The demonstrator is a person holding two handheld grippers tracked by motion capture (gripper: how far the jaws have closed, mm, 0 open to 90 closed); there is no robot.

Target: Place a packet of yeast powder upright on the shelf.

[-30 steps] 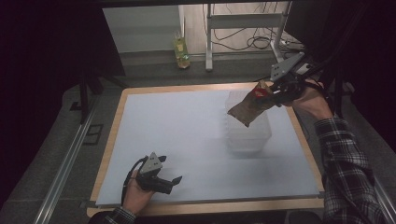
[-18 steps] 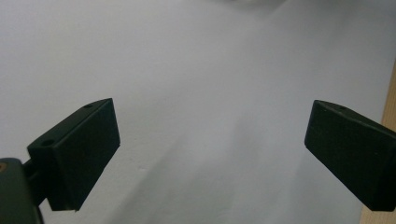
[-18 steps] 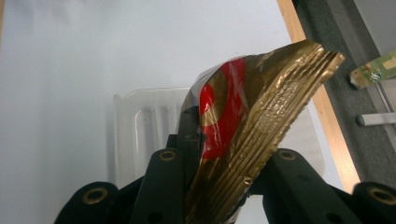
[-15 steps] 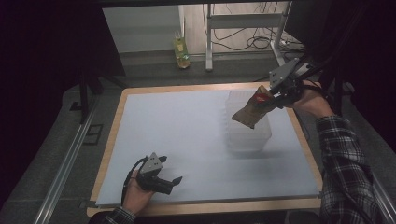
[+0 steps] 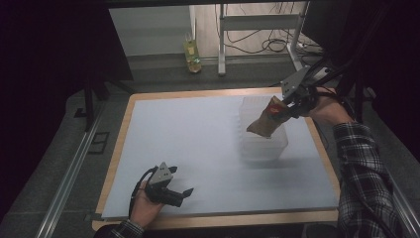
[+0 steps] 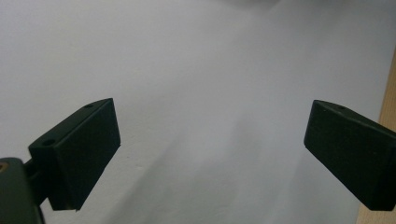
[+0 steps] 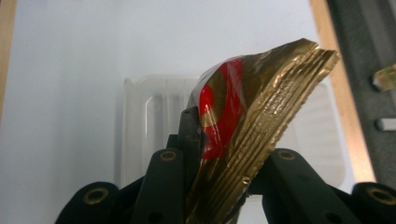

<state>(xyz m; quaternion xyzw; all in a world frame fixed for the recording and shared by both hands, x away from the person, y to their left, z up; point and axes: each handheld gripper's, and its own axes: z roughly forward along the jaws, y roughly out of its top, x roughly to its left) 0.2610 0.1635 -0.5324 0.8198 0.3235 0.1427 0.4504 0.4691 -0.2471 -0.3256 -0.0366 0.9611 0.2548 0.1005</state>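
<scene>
From the high view, your right gripper [image 5: 286,108] holds a crinkled gold and red foil packet [image 5: 265,119] above the clear plastic tub [image 5: 262,144] at the far right of the white table mat [image 5: 188,144]; lowering it in looks like the next move.

Left gripper view: your left gripper [image 6: 210,154] idles, jaws spread wide over bare mat.

Right gripper view: jaws pinch the packet's crimped edge, the tub below; descend before releasing.

Over the last second the right gripper [image 5: 286,108] has carried the gold and red packet [image 5: 265,119] a little toward the far edge of the worktop [image 5: 198,144]. The packet hangs over the clear plastic container [image 5: 262,136], further along it than before, and has tilted slightly.
</scene>
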